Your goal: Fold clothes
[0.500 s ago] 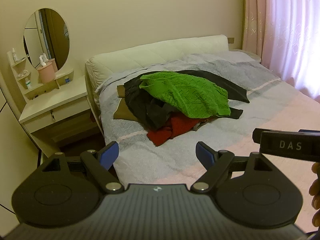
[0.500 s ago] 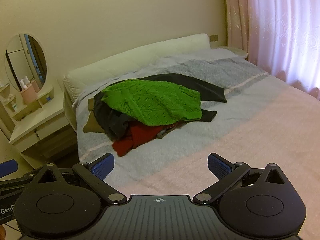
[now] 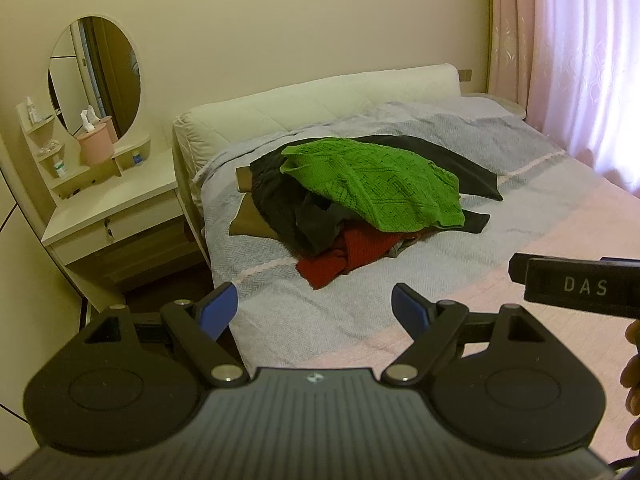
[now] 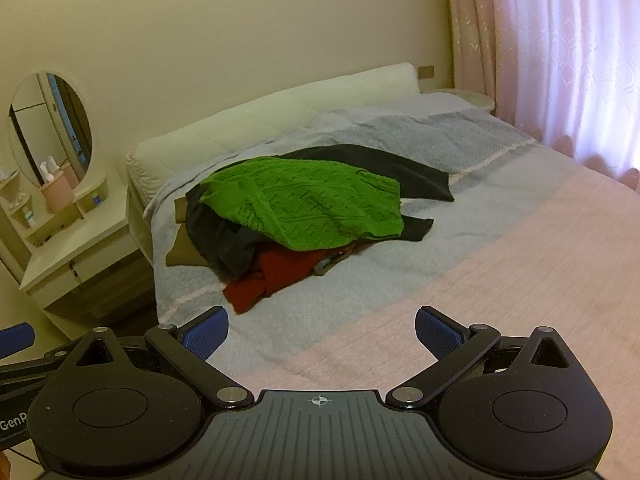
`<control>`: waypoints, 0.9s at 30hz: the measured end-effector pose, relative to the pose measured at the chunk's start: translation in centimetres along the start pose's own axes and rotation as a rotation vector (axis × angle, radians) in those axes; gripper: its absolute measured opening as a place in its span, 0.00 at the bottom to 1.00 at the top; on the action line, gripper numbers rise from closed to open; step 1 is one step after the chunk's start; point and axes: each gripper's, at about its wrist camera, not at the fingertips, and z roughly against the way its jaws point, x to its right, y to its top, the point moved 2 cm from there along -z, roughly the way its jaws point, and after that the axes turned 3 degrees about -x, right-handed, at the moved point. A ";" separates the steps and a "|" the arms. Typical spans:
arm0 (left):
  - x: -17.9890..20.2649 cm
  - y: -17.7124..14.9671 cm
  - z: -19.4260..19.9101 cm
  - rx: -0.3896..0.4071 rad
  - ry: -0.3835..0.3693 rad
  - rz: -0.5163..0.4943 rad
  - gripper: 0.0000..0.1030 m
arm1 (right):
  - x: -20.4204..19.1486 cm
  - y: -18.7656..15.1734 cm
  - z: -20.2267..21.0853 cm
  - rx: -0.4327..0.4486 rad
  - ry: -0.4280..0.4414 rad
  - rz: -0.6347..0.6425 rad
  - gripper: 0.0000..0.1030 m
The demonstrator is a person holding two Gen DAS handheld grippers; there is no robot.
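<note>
A pile of clothes lies on the bed [image 3: 360, 320], toward its headboard half. On top is a green knit sweater [image 3: 376, 182] [image 4: 308, 204]. Under it are dark grey and black garments [image 3: 296, 208] [image 4: 224, 236], a red knit garment [image 3: 344, 254] [image 4: 276, 276] and a brown piece [image 3: 248, 220]. My left gripper [image 3: 316, 312] is open and empty, well short of the pile. My right gripper [image 4: 320, 334] is open and empty, above the pink part of the bedcover. The right gripper's side shows at the right edge of the left wrist view [image 3: 576, 286].
A white dressing table [image 3: 112, 208] with an oval mirror [image 3: 94, 76] and a pink tissue holder [image 3: 96, 146] stands left of the bed. The white headboard [image 3: 320, 108] is against the wall. Pink curtains [image 4: 560, 60] hang at the right.
Both views have shifted slightly; the pile sits a little nearer and lower in the frames. Both grippers stay open.
</note>
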 end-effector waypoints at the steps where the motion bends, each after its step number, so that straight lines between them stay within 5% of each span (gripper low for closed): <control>1: -0.2 -0.2 0.1 0.000 -0.002 -0.001 0.79 | 0.0 0.0 -0.1 -0.001 0.000 -0.001 0.99; 27: 1.3 1.2 -1.4 -0.033 0.014 0.003 0.79 | 0.8 0.2 -0.2 -0.012 0.010 -0.007 0.99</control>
